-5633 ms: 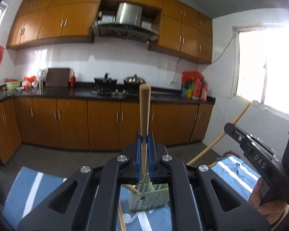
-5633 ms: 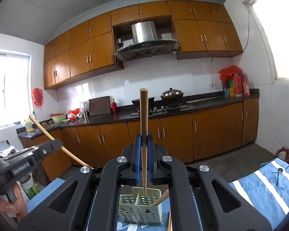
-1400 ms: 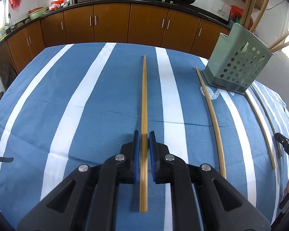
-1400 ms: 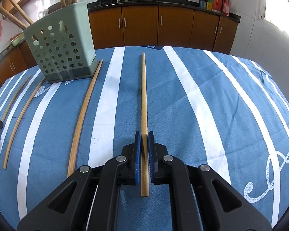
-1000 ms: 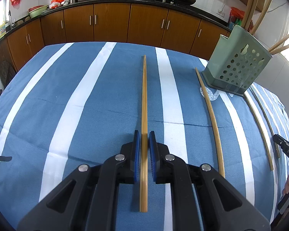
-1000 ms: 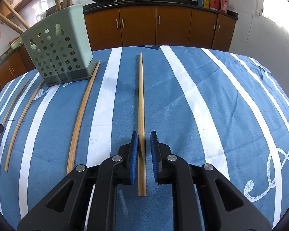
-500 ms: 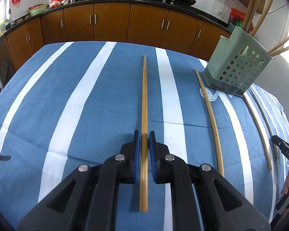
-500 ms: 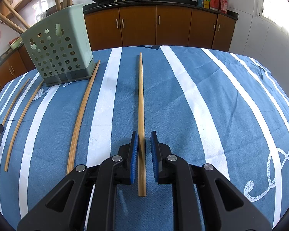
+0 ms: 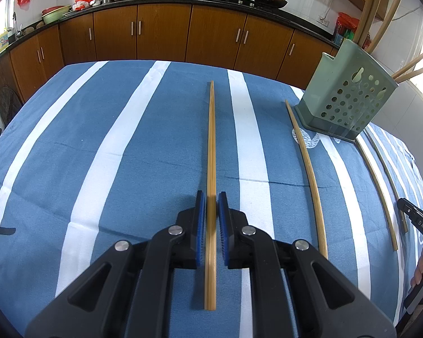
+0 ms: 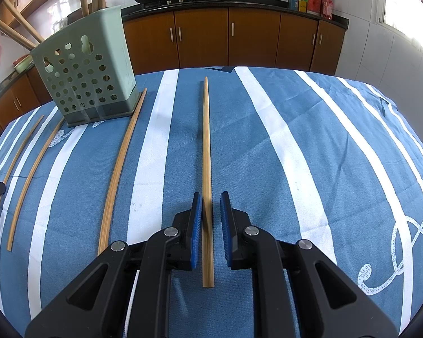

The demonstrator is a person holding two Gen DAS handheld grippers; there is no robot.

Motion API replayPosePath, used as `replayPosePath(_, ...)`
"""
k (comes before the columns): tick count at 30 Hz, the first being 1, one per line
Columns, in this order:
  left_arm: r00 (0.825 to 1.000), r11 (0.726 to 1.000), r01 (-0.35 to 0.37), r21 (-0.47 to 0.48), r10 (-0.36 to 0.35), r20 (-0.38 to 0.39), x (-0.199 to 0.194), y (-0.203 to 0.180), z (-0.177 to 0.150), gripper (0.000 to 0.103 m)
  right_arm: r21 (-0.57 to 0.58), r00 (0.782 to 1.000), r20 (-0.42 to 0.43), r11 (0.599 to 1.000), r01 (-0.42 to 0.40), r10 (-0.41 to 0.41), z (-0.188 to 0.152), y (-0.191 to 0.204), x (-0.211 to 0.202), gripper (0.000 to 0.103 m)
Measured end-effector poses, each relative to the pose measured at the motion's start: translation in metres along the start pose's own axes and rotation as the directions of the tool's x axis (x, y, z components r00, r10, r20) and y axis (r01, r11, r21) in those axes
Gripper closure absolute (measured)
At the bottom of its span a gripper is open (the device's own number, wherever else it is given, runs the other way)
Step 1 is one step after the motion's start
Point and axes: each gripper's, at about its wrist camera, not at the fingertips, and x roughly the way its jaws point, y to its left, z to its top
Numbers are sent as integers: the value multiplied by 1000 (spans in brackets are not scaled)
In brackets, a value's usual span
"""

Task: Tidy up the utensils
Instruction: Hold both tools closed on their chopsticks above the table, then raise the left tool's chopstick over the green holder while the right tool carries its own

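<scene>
A long wooden chopstick lies on the blue striped tablecloth, running between the pads of my left gripper, which is slightly open around it. Another chopstick lies between the pads of my right gripper, also open, with gaps on both sides. A green perforated utensil holder stands at the far right in the left wrist view and at the far left in the right wrist view, with several chopsticks standing in it.
More chopsticks lie on the cloth beside the holder. The right gripper's tip shows at the right edge of the left wrist view. Kitchen cabinets stand beyond the table.
Both grippers came down from the holder to the table. The right gripper's pads opened off its chopstick about a second ago; the left gripper's pads have now parted a little from theirs.
</scene>
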Motion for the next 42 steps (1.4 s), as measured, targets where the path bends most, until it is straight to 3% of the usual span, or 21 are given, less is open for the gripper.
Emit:
replayPosePath(16,1000,1000,-1,1,1,0,0,0,0,91,6,1000,0,1000,-8,8,0,-1,0,88)
replayPosePath(27,998,993,-59,106,60,-9,-11,-7,-12,95,35,999,11,998,-53,53,-9,-10,-9,95)
replayPosePath(34,992,995,-39,88,28,127,-58,-9,6,95,45,977,201,996,-74,64,5,-16,-58,95)
replayPosePath(42,955,998,0,70,-20,296,-118,-17,39,95,56,925,373,994,-91,64,32,-21,-107,95)
